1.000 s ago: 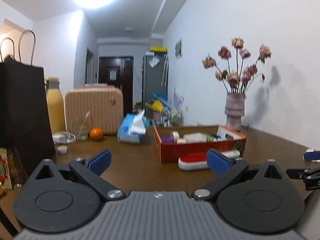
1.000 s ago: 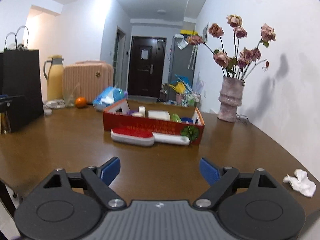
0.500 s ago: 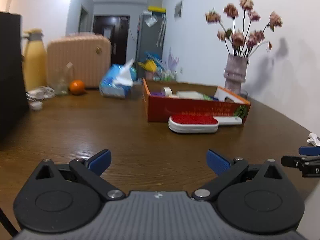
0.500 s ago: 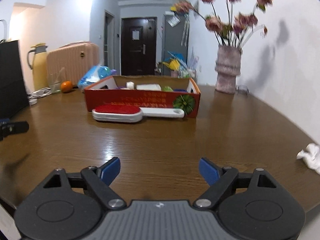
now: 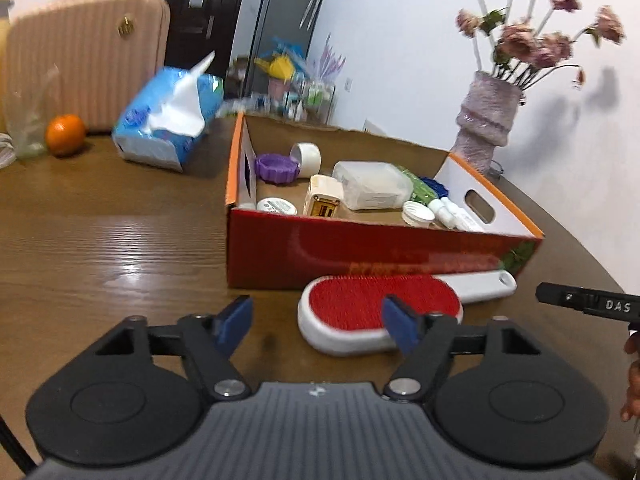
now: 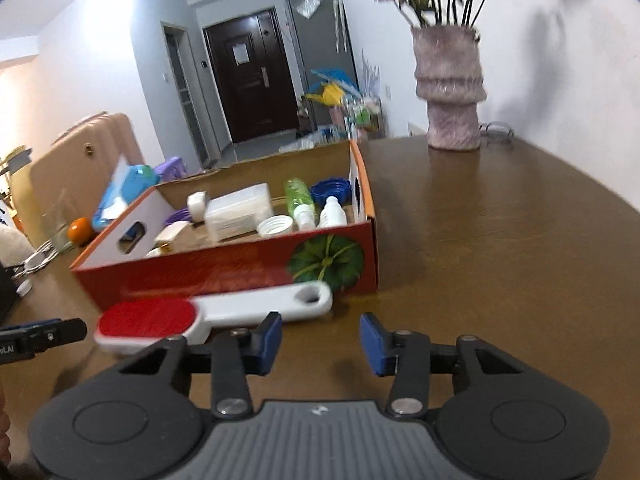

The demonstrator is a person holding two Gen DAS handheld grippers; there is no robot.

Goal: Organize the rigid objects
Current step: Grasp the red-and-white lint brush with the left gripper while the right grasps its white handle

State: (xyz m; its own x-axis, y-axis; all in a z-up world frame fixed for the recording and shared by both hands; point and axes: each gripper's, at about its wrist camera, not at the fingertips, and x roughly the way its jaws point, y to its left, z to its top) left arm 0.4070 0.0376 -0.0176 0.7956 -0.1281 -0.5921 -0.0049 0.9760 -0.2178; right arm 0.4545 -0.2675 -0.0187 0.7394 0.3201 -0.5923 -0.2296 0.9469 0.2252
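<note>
A white lint brush with a red pad (image 5: 380, 308) lies on the brown table just in front of a red cardboard box (image 5: 360, 252). The box holds several small bottles, lids and a clear case. My left gripper (image 5: 318, 324) is open and empty; its right finger overlaps the brush's red head in the view. In the right wrist view the brush (image 6: 216, 312) lies along the box (image 6: 224, 272). My right gripper (image 6: 320, 340) is open and empty, just short of the brush's handle end.
A blue tissue pack (image 5: 168, 124), an orange (image 5: 65, 134) and a pink suitcase (image 5: 80, 56) stand at the back left. A vase of dried flowers (image 6: 450, 92) stands at the back right. Bare table (image 6: 500, 240) lies right of the box.
Both grippers have moved forward and lowered toward the brush and box, which now loom much larger. Both stay open.
</note>
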